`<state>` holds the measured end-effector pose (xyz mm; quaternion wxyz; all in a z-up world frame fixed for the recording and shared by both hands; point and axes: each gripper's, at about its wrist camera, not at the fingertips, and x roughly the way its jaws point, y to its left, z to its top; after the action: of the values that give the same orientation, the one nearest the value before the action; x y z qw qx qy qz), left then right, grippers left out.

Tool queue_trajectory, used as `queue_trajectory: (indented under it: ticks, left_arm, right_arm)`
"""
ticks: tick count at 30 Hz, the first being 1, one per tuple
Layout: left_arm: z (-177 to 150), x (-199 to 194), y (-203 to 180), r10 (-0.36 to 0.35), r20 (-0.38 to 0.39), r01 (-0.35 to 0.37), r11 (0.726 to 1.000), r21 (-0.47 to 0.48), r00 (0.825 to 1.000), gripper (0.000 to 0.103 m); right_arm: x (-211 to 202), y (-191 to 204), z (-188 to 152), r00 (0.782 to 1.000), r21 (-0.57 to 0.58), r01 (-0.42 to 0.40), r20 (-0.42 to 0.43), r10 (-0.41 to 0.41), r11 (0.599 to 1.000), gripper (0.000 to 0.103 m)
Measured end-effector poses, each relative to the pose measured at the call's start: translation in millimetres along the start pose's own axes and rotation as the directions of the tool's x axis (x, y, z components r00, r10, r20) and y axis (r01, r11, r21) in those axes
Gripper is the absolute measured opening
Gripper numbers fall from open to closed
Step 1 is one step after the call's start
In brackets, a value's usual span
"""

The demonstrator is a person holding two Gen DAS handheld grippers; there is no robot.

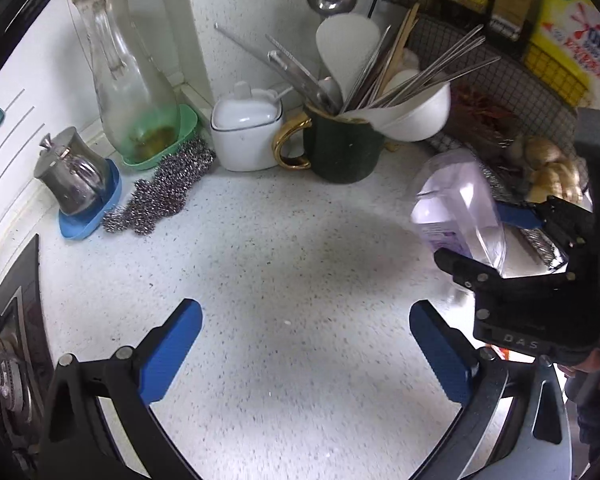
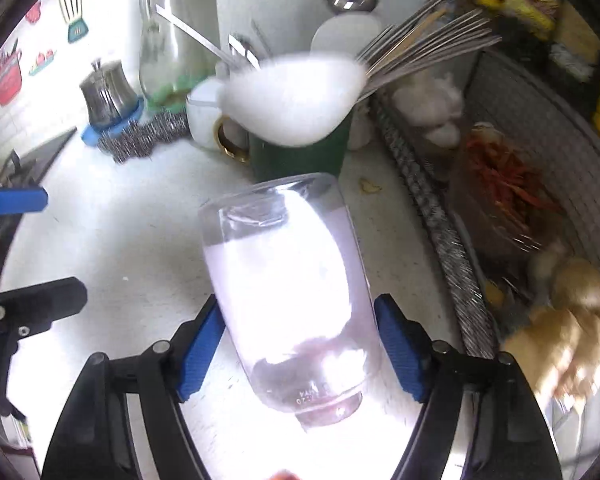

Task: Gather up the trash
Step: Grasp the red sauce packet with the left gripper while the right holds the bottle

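Note:
A clear plastic bottle (image 2: 288, 280) with a pale purple tint lies tilted between the blue pads (image 2: 202, 352) of my right gripper (image 2: 300, 354), which is shut on its sides near the neck end. In the left wrist view the same bottle (image 1: 456, 204) hangs above the speckled white counter (image 1: 280, 240) at the right, held by the right gripper (image 1: 480, 236). My left gripper (image 1: 306, 344) stands open over bare counter with nothing between its fingers. It also shows at the left edge of the right wrist view as the left gripper (image 2: 28, 248).
Along the back stand a green mug of utensils (image 1: 342, 148), a white lidded pot (image 1: 246, 128), a glass carafe (image 1: 128, 92), a steel pot on a blue dish (image 1: 74, 176) and steel scourers (image 1: 164, 188). A wire basket with ginger (image 1: 552, 168) lines the right. A stove (image 1: 8, 344) is at the left.

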<state>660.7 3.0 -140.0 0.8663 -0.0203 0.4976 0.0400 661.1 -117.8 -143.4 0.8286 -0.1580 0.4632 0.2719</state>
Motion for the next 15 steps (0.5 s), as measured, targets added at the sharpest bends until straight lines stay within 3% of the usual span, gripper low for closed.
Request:
queue_trajectory:
  ticks: [8, 15]
  left_arm:
    - [-13.1, -45.2, -19.1, -0.052, 0.029, 0.050, 0.997, 0.057, 0.998, 0.103]
    - [-26.8, -62.3, -58.9, -0.112, 0.025, 0.106, 0.981, 0.162, 0.993, 0.103]
  right_arm:
    - [-78.6, -1.1, -25.0, 0.998, 0.074, 0.034, 0.054, -0.038, 0.997, 0.071]
    - [-119.2, -7.4, -61.9, 0.995, 0.191, 0.066, 0.065, -0.079, 0.979, 0.071]
